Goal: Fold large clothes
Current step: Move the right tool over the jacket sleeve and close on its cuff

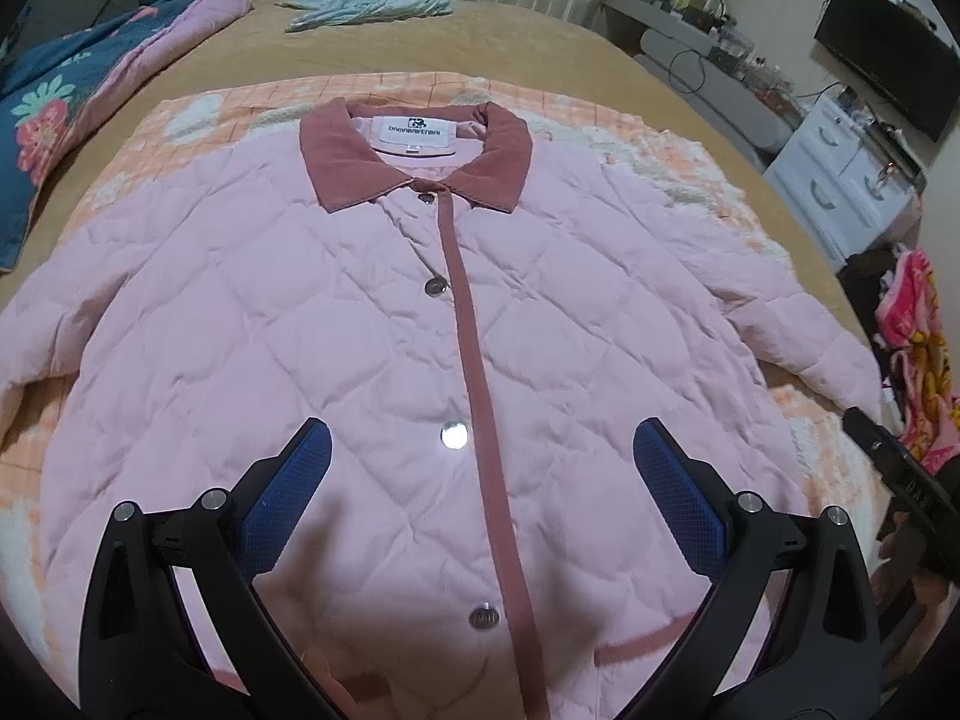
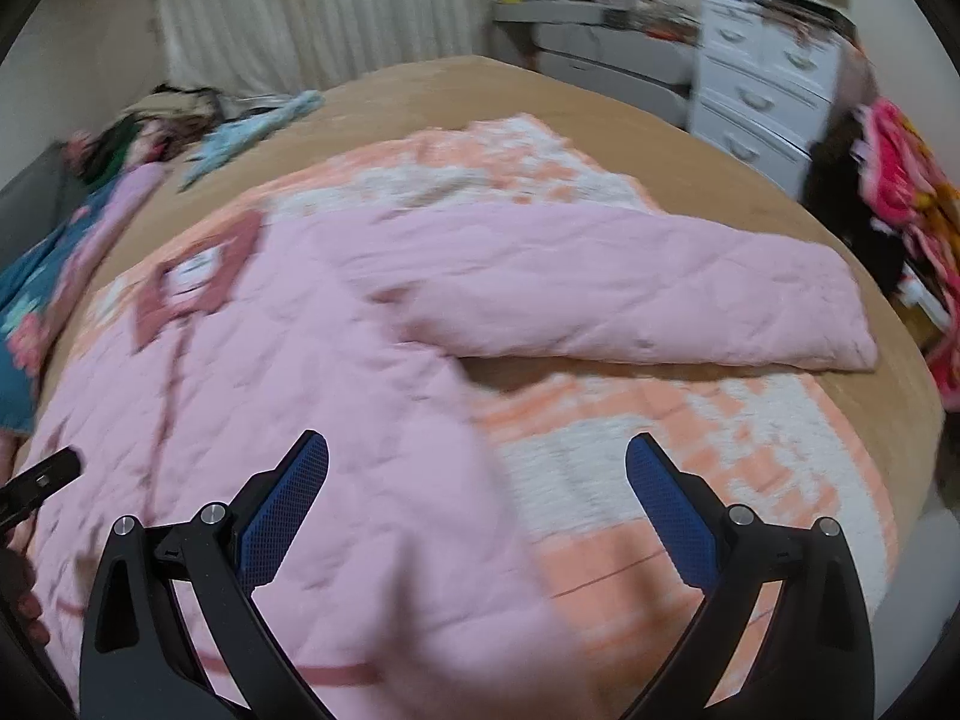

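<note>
Currently the pink quilted jacket (image 1: 372, 324) lies front-up and buttoned on the peach checked blanket (image 1: 690, 180), which covers the tan bed (image 1: 420, 36); collar (image 1: 414, 156) at 12 o'clock, hem toward me at 6 o'clock. No fold made yet, by my reading; the step in hand is the first sleeve fold. My left tool (image 1: 480, 486) hovers over the lower front, jaws wide apart, straddling the dark pink placket (image 1: 474, 360) and the button (image 1: 454, 435); it holds nothing, and I cannot tell whether it touches the cloth. My right tool (image 2: 477, 498) is equally wide, empty, poised above the jacket's side edge where pink meets blanket; this view is blurred. The right sleeve (image 2: 648, 306) stretches out toward 2 o'clock in the right wrist view, flat, its cuff end on bare bed. To do this well, I judge: take the sleeve near the cuff, pinch both quilted layers deep between the pads since padding slips, lift low, and carry it across toward 9 o'clock so it lies straight over the chest. The left tool could pin the shoulder seam. Risk: dragging the whole jacket askew.
</note>
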Demonstrator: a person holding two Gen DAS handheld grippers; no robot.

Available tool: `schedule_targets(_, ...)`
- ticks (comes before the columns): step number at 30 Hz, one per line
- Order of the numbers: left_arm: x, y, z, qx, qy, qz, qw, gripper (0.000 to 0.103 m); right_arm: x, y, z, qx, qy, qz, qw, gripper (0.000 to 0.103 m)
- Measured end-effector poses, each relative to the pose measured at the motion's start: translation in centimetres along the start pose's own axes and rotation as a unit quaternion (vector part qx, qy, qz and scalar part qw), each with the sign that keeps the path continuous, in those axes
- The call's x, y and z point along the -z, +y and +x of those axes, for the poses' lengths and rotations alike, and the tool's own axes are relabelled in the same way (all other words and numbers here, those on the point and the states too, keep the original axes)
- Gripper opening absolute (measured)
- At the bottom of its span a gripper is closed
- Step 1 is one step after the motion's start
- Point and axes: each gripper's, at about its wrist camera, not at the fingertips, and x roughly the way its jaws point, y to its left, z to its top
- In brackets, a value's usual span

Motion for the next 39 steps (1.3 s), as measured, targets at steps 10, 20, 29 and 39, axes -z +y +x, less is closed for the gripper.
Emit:
schedule_targets(10, -1.5, -1.9, 3.6, -0.022, 0.014, 0.017, 0.9995, 0.095, -1.6, -9.1, 4.3, 0.036, 0.015, 0.107, 0.993, 0.099)
schedule_targets(20, -3.5, -3.8, 6.6, -0.038, 0.014, 0.029, 0.9988, 0.095, -2.6, -16.7, 8.2, 0.044, 0.034, 0.203, 0.978, 0.099)
schedule_targets(29, -4.9, -4.3, 8.6, -0.049, 0.011, 0.023, 0.9985, 0.095, -3.1, -22.5, 10.7, 0.045, 0.026, 0.291, 0.955, 0.099)
schedule_targets(39, -6.5, -3.3, 9.1, -0.069, 0.003, 0.021, 0.9974, 0.095, -3.3, -26.7, 11.6, 0.022, -0.035, 0.363, 0.931, 0.06)
